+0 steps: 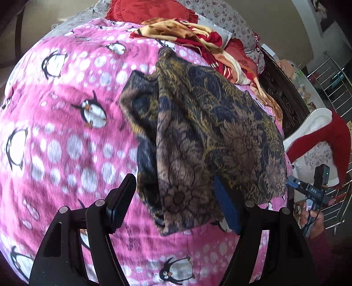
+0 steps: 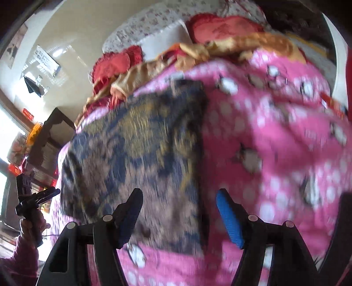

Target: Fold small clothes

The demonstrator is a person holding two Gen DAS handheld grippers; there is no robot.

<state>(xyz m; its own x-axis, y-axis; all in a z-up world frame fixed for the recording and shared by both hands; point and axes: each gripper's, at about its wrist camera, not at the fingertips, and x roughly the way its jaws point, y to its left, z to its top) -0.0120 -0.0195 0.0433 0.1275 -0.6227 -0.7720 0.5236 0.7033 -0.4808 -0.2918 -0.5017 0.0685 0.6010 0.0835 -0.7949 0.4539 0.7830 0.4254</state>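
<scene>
Patterned navy-and-gold garment (image 1: 198, 136) lies folded over on the pink penguin blanket (image 1: 66, 136) of the bed, straight ahead of both grippers. One flap is doubled across the rest, leaving a darker layer showing along the edge on the left gripper's left side.

The left gripper (image 1: 176, 204) stands wide open with nothing in it — its blue-padded right finger (image 1: 226, 209) sits at the garment's near edge, though contact cannot be judged, while the other finger is over bare blanket.

The right gripper (image 2: 178, 215) is also spread wide and empty, hovering over the garment's near end; this view is blurred. In the left view that gripper is off to the right, beyond the garment's edge.

Beyond the garment, farther from both grippers, a red-and-tan blanket (image 1: 198, 37) is bunched up, with a red cushion (image 1: 149, 11) behind it.
</scene>
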